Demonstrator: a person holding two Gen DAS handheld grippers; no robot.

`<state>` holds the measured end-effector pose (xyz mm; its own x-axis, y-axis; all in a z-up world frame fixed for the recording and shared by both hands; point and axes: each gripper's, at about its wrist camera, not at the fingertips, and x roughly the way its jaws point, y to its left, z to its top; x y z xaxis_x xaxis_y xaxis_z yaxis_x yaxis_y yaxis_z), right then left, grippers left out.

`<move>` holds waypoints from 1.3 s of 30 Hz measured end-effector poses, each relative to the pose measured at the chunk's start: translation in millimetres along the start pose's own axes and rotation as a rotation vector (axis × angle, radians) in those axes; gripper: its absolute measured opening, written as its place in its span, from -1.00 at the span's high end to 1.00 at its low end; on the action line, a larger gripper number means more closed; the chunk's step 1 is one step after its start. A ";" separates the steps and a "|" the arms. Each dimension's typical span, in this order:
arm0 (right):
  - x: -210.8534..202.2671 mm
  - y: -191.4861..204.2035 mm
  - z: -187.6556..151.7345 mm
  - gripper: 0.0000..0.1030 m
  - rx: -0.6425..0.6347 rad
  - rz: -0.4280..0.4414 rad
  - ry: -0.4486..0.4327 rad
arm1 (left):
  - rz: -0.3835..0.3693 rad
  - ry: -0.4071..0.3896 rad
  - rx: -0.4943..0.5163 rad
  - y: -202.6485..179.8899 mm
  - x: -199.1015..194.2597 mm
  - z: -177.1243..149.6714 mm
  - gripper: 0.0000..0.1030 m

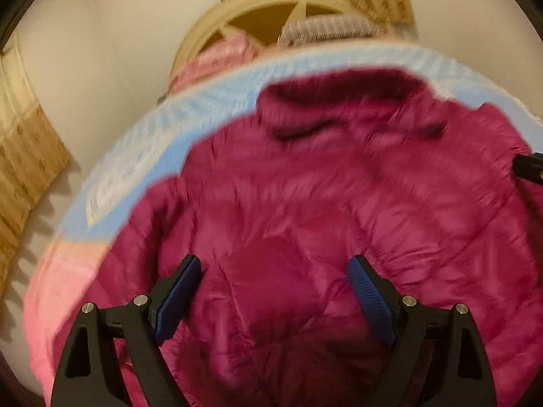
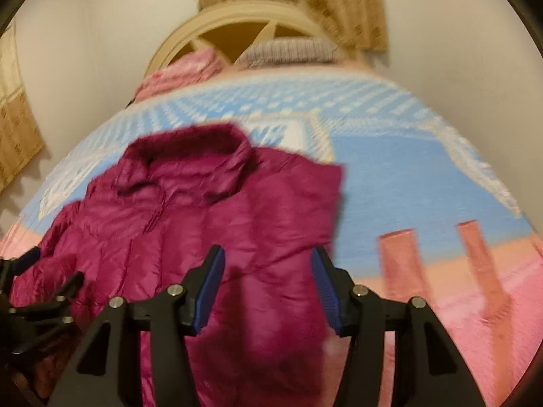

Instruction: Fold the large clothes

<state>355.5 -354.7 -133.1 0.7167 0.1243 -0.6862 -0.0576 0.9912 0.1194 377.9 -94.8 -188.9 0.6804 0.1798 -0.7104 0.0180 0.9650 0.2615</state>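
Nearest in the left wrist view, the left claw (image 1: 273,291) is seen with its pads spread wide and nothing caught between them; only the quilted cloth lies below. In the right wrist view, the right claw (image 2: 268,286) is seen about half open above the garment's right part, and no fabric is pinched by its pads.

The task's thing, a magenta puffer jacket (image 2: 203,210), is spread front-up on the bed (image 2: 390,176), which is covered by a blue, white and pink blanket. The collar (image 2: 190,146) is turned toward the headboard. The jacket is judged to be light, soft and springy, with a slick shell likely to slide and puff back after a fold. A hold would best be taken at a seam, the hem or a sleeve edge, where the layers can be gathered, not on the padded middle.

Farther off, a pink pillow (image 2: 183,71) and a grey knitted item (image 2: 288,51) are seen against the cream headboard (image 2: 237,17). No containers are seen.
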 end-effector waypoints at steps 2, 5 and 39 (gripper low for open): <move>15.1 8.2 -6.9 -0.08 -0.044 -0.006 0.046 | -0.028 0.007 -0.019 4.4 6.4 -4.4 -0.77; 27.6 6.8 -22.1 -0.09 -0.050 -0.001 0.080 | -0.048 0.024 -0.041 7.8 14.5 -6.5 -0.85; 19.9 73.6 -63.5 -0.41 -0.178 -0.005 0.117 | -0.094 0.055 -0.114 16.6 28.1 -9.5 -0.97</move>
<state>321.5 -276.4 -183.6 0.6321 0.1139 -0.7664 -0.1840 0.9829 -0.0057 390.4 -71.8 -210.8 0.6388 0.0947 -0.7635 -0.0053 0.9929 0.1188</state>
